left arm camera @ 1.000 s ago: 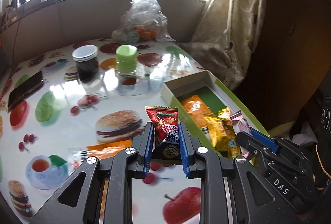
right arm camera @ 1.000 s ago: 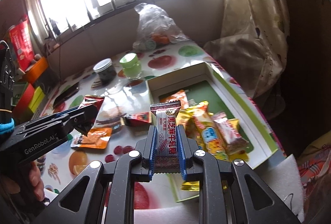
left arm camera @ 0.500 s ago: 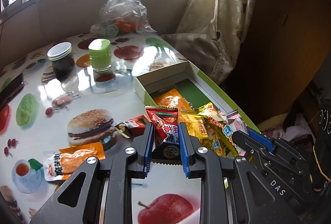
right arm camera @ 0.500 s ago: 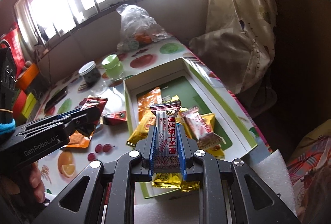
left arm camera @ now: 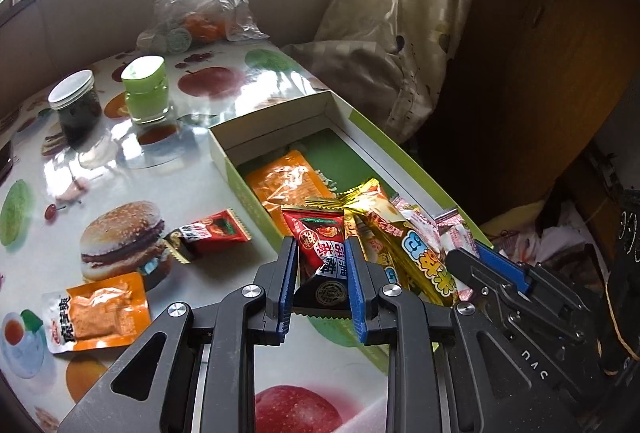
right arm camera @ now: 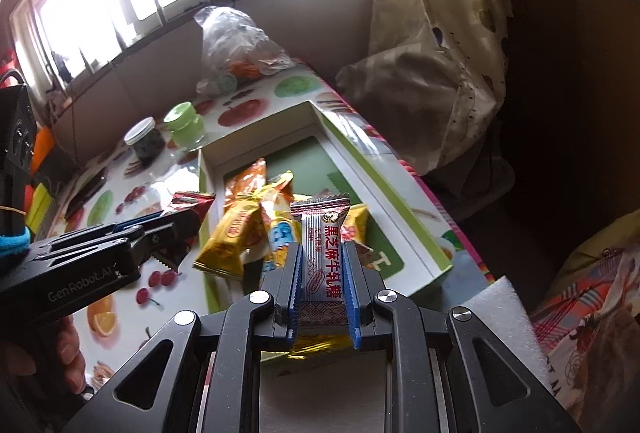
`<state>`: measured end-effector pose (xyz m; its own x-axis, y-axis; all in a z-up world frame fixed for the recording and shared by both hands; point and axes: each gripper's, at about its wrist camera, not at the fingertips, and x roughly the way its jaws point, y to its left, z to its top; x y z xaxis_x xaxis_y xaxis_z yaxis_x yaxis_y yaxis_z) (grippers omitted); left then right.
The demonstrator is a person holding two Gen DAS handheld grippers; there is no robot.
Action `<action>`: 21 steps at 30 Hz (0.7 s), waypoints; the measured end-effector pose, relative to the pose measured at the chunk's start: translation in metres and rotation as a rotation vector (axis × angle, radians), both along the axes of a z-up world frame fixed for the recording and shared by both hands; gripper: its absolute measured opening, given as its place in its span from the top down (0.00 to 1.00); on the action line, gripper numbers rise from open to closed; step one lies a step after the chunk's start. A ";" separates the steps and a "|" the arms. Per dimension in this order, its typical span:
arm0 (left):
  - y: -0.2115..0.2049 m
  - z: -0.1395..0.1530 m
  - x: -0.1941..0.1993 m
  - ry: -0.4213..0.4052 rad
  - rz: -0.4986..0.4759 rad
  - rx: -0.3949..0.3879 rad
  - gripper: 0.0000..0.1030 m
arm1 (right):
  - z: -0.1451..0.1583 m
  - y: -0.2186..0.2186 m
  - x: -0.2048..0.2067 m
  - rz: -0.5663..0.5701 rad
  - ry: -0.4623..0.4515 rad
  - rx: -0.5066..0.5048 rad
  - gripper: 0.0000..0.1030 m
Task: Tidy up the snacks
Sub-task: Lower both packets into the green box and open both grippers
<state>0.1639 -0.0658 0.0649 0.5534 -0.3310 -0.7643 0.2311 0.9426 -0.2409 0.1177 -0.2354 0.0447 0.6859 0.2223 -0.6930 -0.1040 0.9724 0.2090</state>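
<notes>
Left wrist view: left gripper [left arm camera: 322,265] clamped on a red snack packet [left arm camera: 320,241], blue pads pressing both sides, packet upright over the near left wall of the green-and-white box [left arm camera: 236,179]. Inside the box, at its near end, an orange pouch [left arm camera: 286,181], gold wrappers [left arm camera: 376,217] and a yellow candy bar with blue lettering [left arm camera: 424,261], piled against one another. Beyond the pile, toward the far end, bare green floor. On the fruit-printed tabletop [left arm camera: 168,173], left of the box, a small red sachet [left arm camera: 212,231]; nearer the front left edge, a second orange pouch [left arm camera: 98,313]. Toward the far left edge, a dark jar with a white lid [left arm camera: 74,109] beside a green-lidded jar [left arm camera: 146,89]. At the far edge, a clear plastic bag [left arm camera: 200,1]. Right gripper [left arm camera: 476,265] at the box's near right corner, jaws seen side-on.

Right wrist view: right gripper [right arm camera: 322,273] closed narrow on a white-and-red nougat bar [right arm camera: 324,257], bar upright between the pads, above the box's near end. Left gripper at left, red packet in its tip, over the box's left wall. White foam [right arm camera: 508,317] just beside the box's near right corner.
</notes>
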 end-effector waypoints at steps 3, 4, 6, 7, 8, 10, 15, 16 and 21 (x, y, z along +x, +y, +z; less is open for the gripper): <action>-0.004 -0.002 0.002 0.011 -0.004 -0.002 0.76 | -0.002 -0.004 0.000 -0.007 0.007 0.003 0.82; -0.006 -0.003 0.003 0.014 -0.009 -0.003 0.76 | -0.004 -0.005 0.000 -0.007 0.010 0.005 0.82; -0.009 -0.005 0.004 0.019 -0.020 0.000 0.76 | -0.006 -0.005 0.000 -0.008 0.018 0.008 0.82; -0.012 -0.006 0.004 0.023 -0.023 0.002 0.76 | -0.008 -0.006 -0.001 -0.007 0.024 0.012 0.82; -0.014 -0.007 0.005 0.025 -0.028 0.002 0.76 | -0.010 -0.006 -0.001 -0.005 0.025 0.012 0.82; -0.018 -0.009 0.006 0.030 -0.036 0.001 0.76 | -0.010 -0.006 0.000 -0.004 0.023 0.011 0.82; -0.024 -0.014 0.010 0.042 -0.047 0.003 0.76 | -0.012 -0.002 0.000 0.012 0.025 0.004 0.82; -0.025 -0.016 0.011 0.045 -0.047 0.003 0.76 | -0.012 -0.001 0.001 0.016 0.025 0.005 0.82; -0.026 -0.017 0.015 0.044 -0.047 0.003 0.76 | -0.015 0.002 0.008 0.021 0.038 0.004 0.82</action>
<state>0.1788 -0.0923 0.0484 0.5030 -0.3534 -0.7888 0.2645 0.9317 -0.2488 0.1259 -0.2339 0.0299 0.6542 0.2393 -0.7174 -0.1163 0.9692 0.2173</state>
